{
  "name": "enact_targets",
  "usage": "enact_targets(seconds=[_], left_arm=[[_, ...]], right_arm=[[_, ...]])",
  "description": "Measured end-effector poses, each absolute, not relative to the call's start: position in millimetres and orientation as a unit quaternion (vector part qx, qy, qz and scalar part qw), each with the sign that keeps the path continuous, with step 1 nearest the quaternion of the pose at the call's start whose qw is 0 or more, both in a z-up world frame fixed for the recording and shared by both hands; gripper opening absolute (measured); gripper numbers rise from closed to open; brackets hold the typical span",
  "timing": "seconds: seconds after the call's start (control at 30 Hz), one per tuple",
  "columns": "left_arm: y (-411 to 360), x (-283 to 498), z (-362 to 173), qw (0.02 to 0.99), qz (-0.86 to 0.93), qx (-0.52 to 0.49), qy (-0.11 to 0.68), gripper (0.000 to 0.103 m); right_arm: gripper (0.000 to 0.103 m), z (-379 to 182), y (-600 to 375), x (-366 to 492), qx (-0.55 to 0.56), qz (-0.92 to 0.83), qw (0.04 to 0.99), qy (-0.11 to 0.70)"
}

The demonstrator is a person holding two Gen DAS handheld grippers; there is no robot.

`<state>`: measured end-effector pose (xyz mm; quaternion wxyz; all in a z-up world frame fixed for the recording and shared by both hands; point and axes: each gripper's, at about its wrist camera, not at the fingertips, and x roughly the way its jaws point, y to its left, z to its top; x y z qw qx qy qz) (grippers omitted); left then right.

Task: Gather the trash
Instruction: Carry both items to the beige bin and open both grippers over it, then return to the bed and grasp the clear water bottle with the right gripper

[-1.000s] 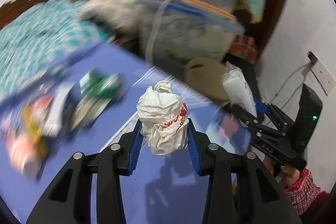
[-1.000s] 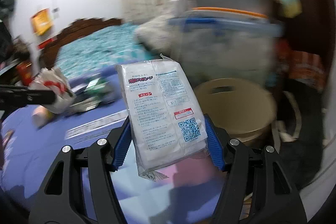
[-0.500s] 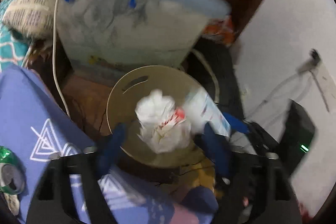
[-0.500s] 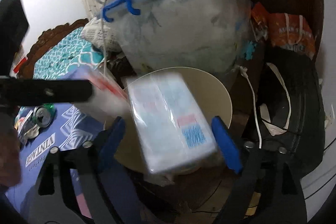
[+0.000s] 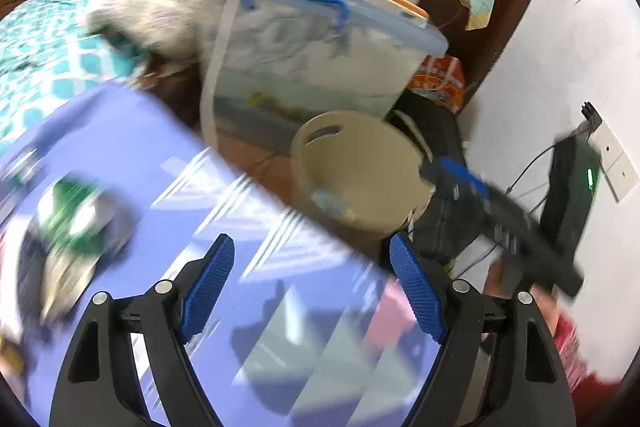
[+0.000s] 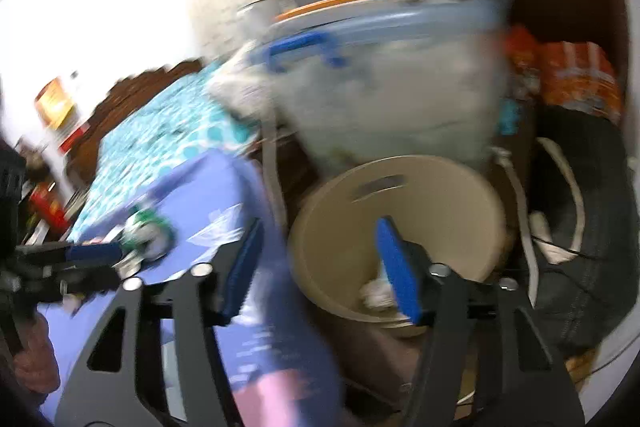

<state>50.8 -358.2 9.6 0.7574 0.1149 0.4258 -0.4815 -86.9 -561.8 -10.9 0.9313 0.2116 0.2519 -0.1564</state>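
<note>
Both claws empty, I take stock over the purple printed tablecloth [image 5: 132, 155], with the round beige plastic bin [image 5: 360, 171] just past its edge.

Nearest in the left wrist view, my left gripper [image 5: 310, 267] stands wide open above the cloth, nothing between its ribbed blue pads [image 5: 208, 279]; its jaws sprang apart within the last second. In the right wrist view my right gripper [image 6: 320, 259] is also empty, its jaws partly open and just now drawing in, one blue pad over the cloth, the other in front of the bin [image 6: 404, 223].

So the crumpled white wrapper and the clear printed packet I was carrying a second ago are out of my grip. Pale scraps [image 6: 376, 293] lie at the bottom of the bin, and a blurred bit of something [image 5: 332, 203] shows inside it from the other side. I judge those to be the two dropped pieces, though blur keeps me from telling one from the other.

Farther left on the cloth, more rubbish waits: a crushed green and silver can [image 5: 76, 223] and dark blurred wrappers [image 5: 48, 279] beside it, well apart from the bin. The can [image 6: 146, 231] also shows near the left claw's tip in the right view.

Beyond the bin stands a clear plastic storage tub [image 5: 304, 55] with a blue handle, and past that a teal patterned bedspread [image 5: 44, 47].

By my reckoning one load is done and at least one more trip is left.
</note>
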Motion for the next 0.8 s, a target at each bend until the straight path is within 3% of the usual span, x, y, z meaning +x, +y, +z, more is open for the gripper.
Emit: enact_targets(seconds=[0.27,0.47,0.63,0.8], left_arm=[[-163.5,62.3,-13.9,0.820,-0.355,0.077,0.442,0.076],[-23.5,103.0,-16.8,0.850,-0.250,-0.039,0.463,0.075],[27.3,140.9,-18.5,0.841,-0.221,-0.128,0.477,0.074],[25.0,176.7,-31.8,0.823,-0.216,-0.160,0.501,0.073]], right_arm=[[0.050,-20.0,-427.7,-3.4,0.188,0.003,0.925,0.329],[0.050,-27.8,-307.7,61.0,0.153,0.112,0.911,0.366],[0.050,-26.9,-237.5,105.6,0.125,0.154,0.905,0.375],[0.050,-30.0,-216.6,142.0,0.120,0.143,0.904,0.384]])
